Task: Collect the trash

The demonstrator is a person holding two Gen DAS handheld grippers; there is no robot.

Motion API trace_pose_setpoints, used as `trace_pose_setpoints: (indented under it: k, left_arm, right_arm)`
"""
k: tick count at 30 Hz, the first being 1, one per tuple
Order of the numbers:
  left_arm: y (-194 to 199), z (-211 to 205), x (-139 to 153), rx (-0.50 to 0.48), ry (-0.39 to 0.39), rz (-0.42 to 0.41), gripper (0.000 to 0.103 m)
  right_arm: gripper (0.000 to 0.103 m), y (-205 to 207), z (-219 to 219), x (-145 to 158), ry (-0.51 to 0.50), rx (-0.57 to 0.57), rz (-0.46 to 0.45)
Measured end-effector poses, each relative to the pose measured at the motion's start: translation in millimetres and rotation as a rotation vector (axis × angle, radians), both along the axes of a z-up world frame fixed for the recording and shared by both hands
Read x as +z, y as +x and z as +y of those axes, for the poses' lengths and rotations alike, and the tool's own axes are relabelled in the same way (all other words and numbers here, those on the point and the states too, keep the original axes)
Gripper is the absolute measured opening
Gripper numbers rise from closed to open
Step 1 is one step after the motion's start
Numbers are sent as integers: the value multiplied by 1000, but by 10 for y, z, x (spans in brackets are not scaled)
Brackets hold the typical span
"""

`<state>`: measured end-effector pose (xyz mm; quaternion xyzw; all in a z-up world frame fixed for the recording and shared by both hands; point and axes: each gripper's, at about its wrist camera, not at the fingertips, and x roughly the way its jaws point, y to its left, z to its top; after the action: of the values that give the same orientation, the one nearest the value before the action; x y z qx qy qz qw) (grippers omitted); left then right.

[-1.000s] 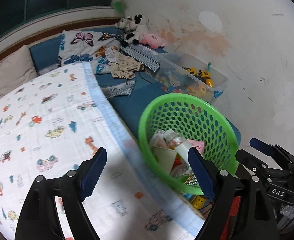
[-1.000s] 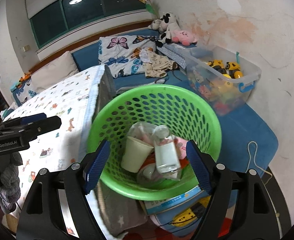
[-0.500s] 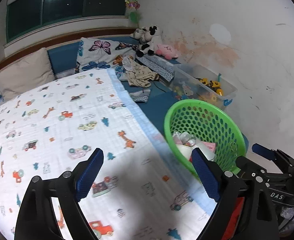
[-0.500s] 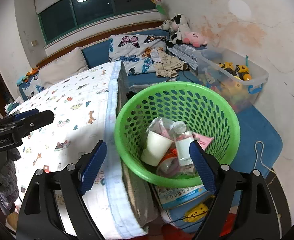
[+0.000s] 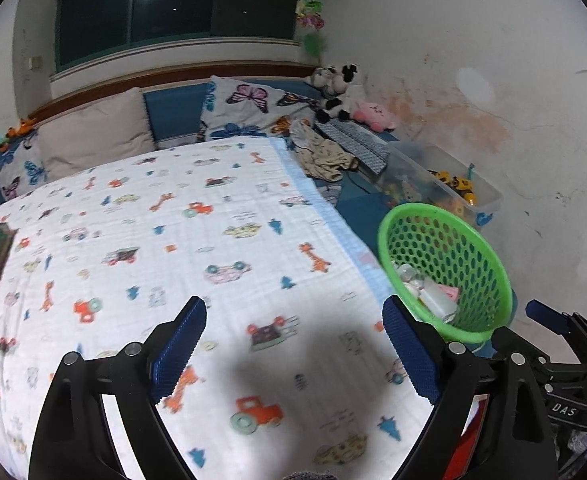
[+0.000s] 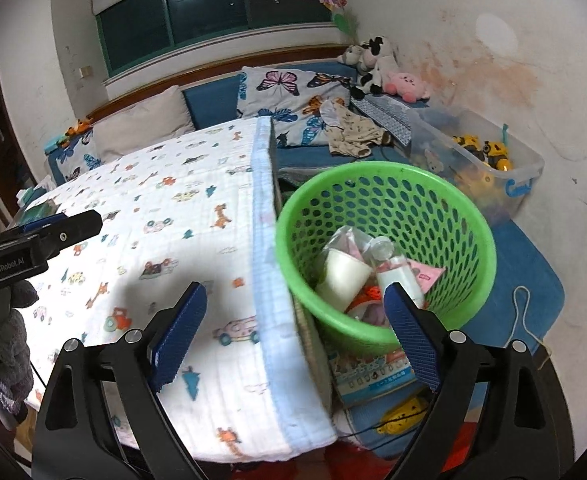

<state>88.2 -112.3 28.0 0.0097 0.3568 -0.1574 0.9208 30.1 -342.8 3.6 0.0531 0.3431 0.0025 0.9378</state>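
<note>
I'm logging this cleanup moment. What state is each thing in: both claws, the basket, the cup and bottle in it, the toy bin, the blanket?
Left claw: open, jaws just widened, nothing between them.
Right claw: open, jaws just widened, nothing between them.
Green basket: upright beside the bed, partly filled with trash.
White cup: lying tilted in the basket.
White bottle: lying in the basket.
Clear toy bin: lidless, holding toys.
Printed blanket: spread flat over the bed.

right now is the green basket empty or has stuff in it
Has stuff: the green basket holds a white cup, a small bottle and wrappers.
</note>
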Motion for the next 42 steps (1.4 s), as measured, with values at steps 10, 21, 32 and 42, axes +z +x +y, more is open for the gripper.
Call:
trace_pose_setpoints:
  k: [10,21,32,42]
  left_arm:
    - [-147,390,-38,98,-2,12,87]
    - [-246,594,-68,157,8,7,87]
    - [-312,615,-74,154,22,-6,87]
    - [-374,569,-82,129,41,-18,87]
  right_arm:
    - [92,-67,227,-3,18,29,-12]
    - [92,-98,322,-30,27,42,-3]
    - [93,-110,323,-23,29,40,-4]
    - [94,-113,327,-26,33,40,-2]
